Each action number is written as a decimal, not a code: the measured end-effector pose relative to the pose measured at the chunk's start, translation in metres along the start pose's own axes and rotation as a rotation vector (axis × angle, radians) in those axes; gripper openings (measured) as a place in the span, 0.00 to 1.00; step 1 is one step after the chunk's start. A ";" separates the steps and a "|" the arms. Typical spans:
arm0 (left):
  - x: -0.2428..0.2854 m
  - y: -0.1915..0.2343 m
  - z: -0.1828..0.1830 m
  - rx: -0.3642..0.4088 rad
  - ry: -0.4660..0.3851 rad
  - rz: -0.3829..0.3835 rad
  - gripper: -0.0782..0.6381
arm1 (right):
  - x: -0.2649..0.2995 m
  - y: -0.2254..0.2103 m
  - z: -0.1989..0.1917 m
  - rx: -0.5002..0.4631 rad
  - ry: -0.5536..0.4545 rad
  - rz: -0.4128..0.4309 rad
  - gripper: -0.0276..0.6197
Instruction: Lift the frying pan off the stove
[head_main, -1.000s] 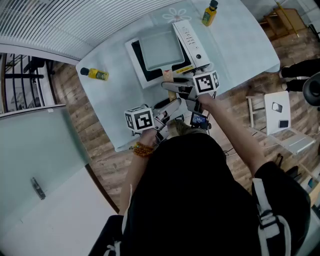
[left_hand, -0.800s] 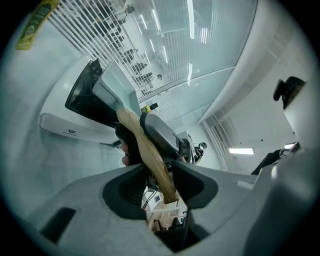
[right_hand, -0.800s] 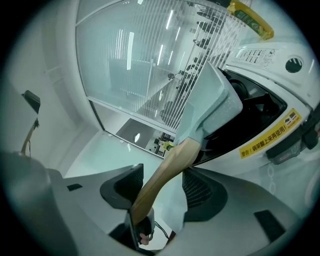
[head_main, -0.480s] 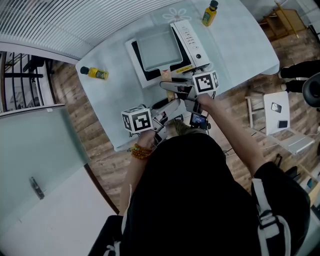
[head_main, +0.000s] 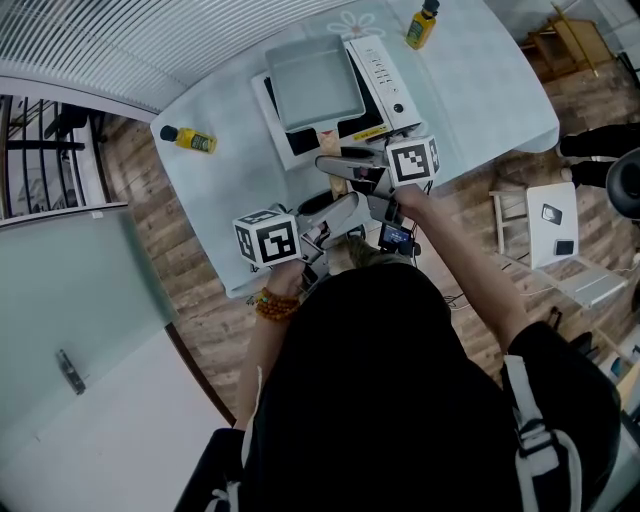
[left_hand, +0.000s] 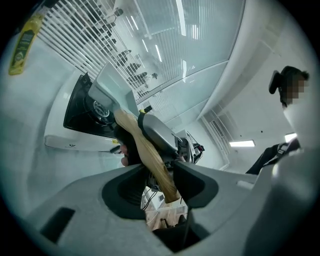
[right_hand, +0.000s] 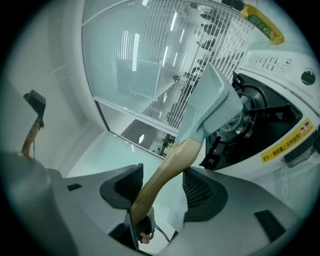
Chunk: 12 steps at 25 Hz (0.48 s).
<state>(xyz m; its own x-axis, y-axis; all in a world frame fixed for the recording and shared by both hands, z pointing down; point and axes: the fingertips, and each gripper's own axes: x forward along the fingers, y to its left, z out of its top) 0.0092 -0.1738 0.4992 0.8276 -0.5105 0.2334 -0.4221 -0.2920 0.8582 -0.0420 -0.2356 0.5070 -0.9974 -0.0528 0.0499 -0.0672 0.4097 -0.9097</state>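
A square grey frying pan (head_main: 313, 82) with a wooden handle (left_hand: 145, 145) hangs tilted just above the stove (head_main: 385, 85), whose black cooktop (right_hand: 270, 115) shows under it. My right gripper (right_hand: 162, 187) is shut on the handle (right_hand: 170, 170) close to the pan (right_hand: 210, 105). Nearer the handle's end, my left gripper (left_hand: 160, 182) is also shut on it. Its jaws have just been opening a little, with the handle still between the pads. In the head view the left gripper (head_main: 340, 208) and right gripper (head_main: 335, 165) sit side by side before the stove.
The stove stands on a pale glass table (head_main: 480, 80). One yellow bottle (head_main: 190, 143) lies at the table's left, another (head_main: 420, 25) stands at the far right. A white stool (head_main: 560, 235) is on the wooden floor to the right. A glass wall runs behind the table.
The pan has risen off the cooktop, and more of the black top now shows beneath it. Both grippers have come up with the handle.
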 end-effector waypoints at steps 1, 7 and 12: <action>-0.002 -0.002 0.002 0.008 0.000 0.000 0.36 | 0.001 0.003 0.001 -0.006 -0.002 0.002 0.38; -0.009 -0.021 0.012 0.060 -0.008 -0.003 0.36 | 0.002 0.027 0.012 -0.058 -0.010 0.026 0.38; -0.017 -0.040 0.023 0.103 -0.027 -0.018 0.36 | 0.004 0.054 0.022 -0.108 -0.022 0.052 0.38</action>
<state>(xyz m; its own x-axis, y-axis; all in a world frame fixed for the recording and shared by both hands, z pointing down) 0.0036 -0.1721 0.4509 0.8257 -0.5255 0.2049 -0.4443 -0.3822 0.8102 -0.0490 -0.2339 0.4489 -0.9988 -0.0484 -0.0065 -0.0190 0.5085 -0.8608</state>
